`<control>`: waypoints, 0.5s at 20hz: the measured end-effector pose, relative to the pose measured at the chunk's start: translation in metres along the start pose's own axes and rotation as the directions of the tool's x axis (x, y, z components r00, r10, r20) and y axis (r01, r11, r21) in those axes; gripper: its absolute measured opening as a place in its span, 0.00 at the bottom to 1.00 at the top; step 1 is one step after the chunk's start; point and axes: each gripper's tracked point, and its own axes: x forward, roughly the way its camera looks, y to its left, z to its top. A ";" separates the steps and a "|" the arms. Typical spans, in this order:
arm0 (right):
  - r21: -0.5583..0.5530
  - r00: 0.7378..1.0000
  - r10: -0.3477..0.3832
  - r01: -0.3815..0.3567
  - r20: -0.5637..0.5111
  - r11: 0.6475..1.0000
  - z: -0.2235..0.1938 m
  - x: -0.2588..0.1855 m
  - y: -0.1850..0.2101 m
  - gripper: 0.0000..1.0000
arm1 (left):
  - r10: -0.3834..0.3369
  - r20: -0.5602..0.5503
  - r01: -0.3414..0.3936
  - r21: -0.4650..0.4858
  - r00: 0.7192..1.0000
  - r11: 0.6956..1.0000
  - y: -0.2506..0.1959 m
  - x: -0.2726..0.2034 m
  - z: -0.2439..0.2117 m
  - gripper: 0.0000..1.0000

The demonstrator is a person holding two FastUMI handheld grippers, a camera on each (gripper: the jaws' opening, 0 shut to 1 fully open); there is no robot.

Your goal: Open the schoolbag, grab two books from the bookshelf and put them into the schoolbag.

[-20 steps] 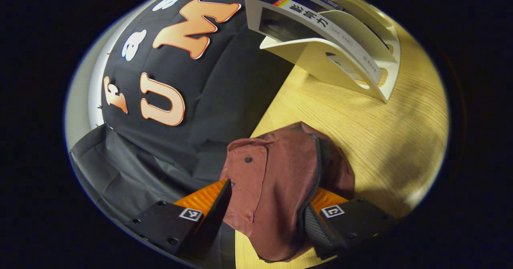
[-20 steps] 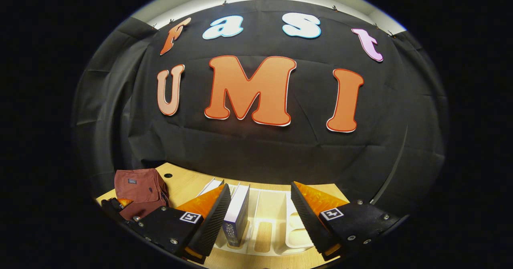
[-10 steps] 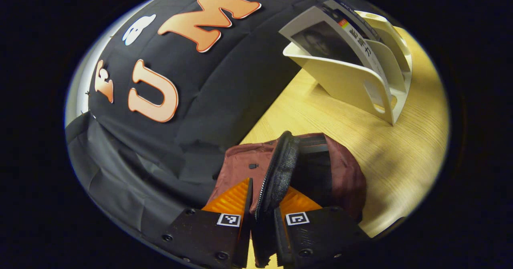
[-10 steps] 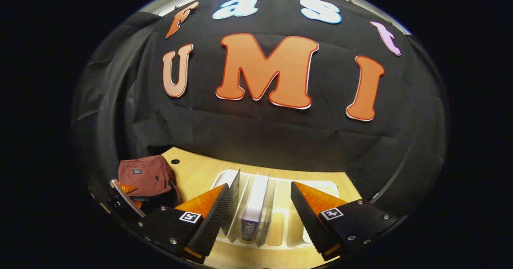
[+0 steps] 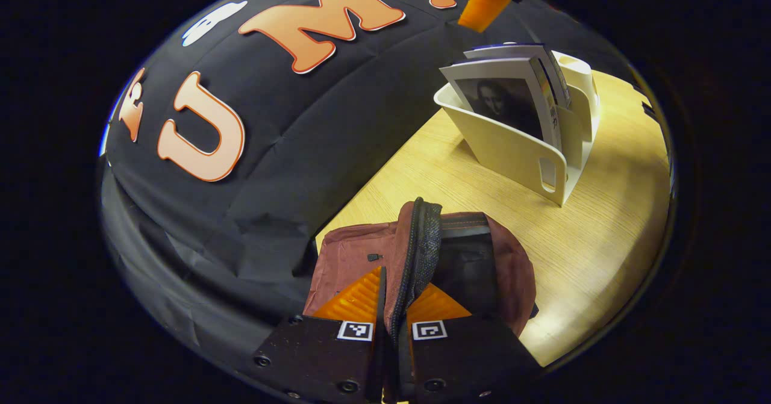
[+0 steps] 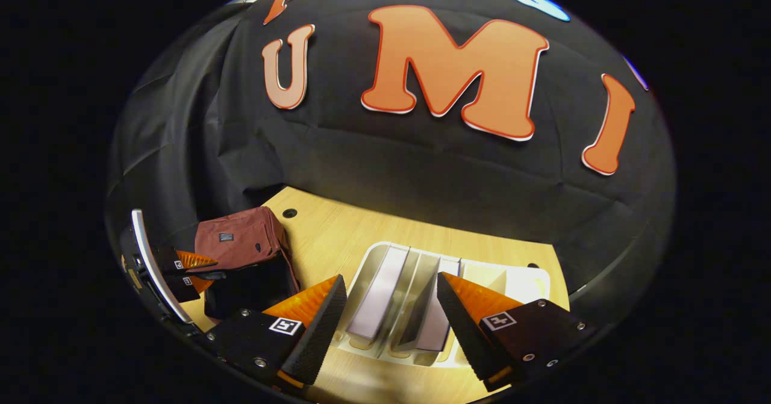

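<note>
Right now the left gripper [image 5: 394,307] pinches the bag's [image 5: 355,259] zippered flap edge [image 5: 421,241], holding the mouth open on the table [image 5: 602,241]. Meanwhile the right gripper [image 6: 391,313] hangs with jaws wide apart above the shelf [image 6: 518,283], the nearer hand to the books [image 6: 379,292], whose top edges run away from it, between its fingers. Its view shows the bag off to its left; the left gripper view shows the books' covers [image 5: 506,100], standing upright in the shelf.

Dim booth, warm overhead light, strong fisheye curvature.
The table [image 5: 602,241] glows brightest; the bookshelf [image 5: 518,151] casts a soft shadow toward the wall. Books [image 6: 385,292] between the right gripper's fingers look blurred; edges darken.
</note>
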 end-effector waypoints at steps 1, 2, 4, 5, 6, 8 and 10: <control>0.012 0.999 -0.002 0.003 -0.036 1.000 -0.003 0.007 0.000 0.93 | -0.018 0.011 0.018 -0.004 1.000 1.000 0.007 -0.001 0.003 0.10; 0.030 0.998 -0.005 0.007 -0.070 1.000 -0.004 0.016 0.001 0.93 | -0.041 0.010 0.041 -0.008 0.999 0.999 0.014 -0.002 0.006 0.08; 0.063 0.987 -0.013 0.023 -0.159 0.998 -0.009 0.028 0.002 0.93 | -0.097 0.009 0.097 -0.021 0.995 0.995 0.023 -0.002 0.008 0.07; 0.076 0.979 -0.010 0.026 -0.203 0.997 -0.013 0.033 0.003 0.93 | -0.133 0.004 0.133 -0.034 0.991 0.991 0.026 -0.002 0.006 0.06; 0.079 0.970 -0.002 0.022 -0.245 0.997 -0.015 0.038 0.005 0.93 | -0.160 0.001 0.160 -0.040 0.987 0.986 0.029 -0.001 0.006 0.05; 0.064 0.953 -0.012 0.032 -0.303 0.997 -0.015 0.044 0.002 0.92 | -0.205 -0.002 0.205 -0.042 0.979 0.978 0.039 -0.001 0.013 0.05; 0.077 0.934 -0.030 0.061 -0.355 0.995 -0.018 0.051 0.005 0.93 | -0.248 -0.010 0.247 -0.039 0.969 0.968 0.048 0.000 0.016 0.05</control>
